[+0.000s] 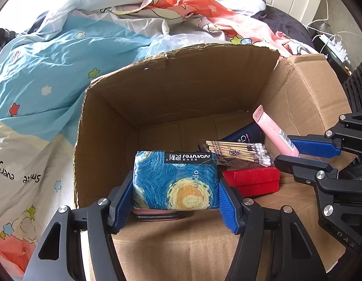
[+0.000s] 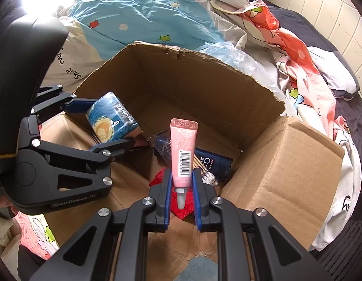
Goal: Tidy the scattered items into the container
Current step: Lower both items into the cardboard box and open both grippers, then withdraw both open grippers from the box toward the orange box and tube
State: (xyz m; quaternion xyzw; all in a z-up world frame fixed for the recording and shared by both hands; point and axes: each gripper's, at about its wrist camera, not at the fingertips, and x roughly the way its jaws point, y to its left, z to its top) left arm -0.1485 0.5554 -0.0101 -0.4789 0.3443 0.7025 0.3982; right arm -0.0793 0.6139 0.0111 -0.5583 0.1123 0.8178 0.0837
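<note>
Open brown corrugated cardboard box (image 1: 181,86) with torn rim, set on a bed among star-patterned blue, white and orange bedding (image 1: 47,70).

Left hand-held gripper (image 1: 176,187): blue pads pinching a soft tissue pack printed with a swirling blue-and-yellow night-sky painting (image 1: 173,182), held inside the box just above its floor. Judged light and squashy; best held across the two short sides, as now, with mild pressure only. Black label strip reading "natural" upside down; "open" on the tear flap.

Right hand-held gripper (image 2: 181,194): jaws pressed nearly together on a small pink plastic squeeze tube (image 2: 182,154), gripped at the shoulder by the white nozzle, crimped end pointing away, over the box interior. Judged light, smooth, somewhat slippery; body likely to dent, stiffer shoulder the safer hold. Barcode and stamped "12117" on the crimp; remaining print too small to read.

Already in box: bundle of wooden cotton swabs in clear wrap (image 1: 239,152), fragile, lettering illegible; flat red box (image 1: 251,180); dark navy bottle (image 2: 213,161) lettered "CL…", partly hidden.
</note>
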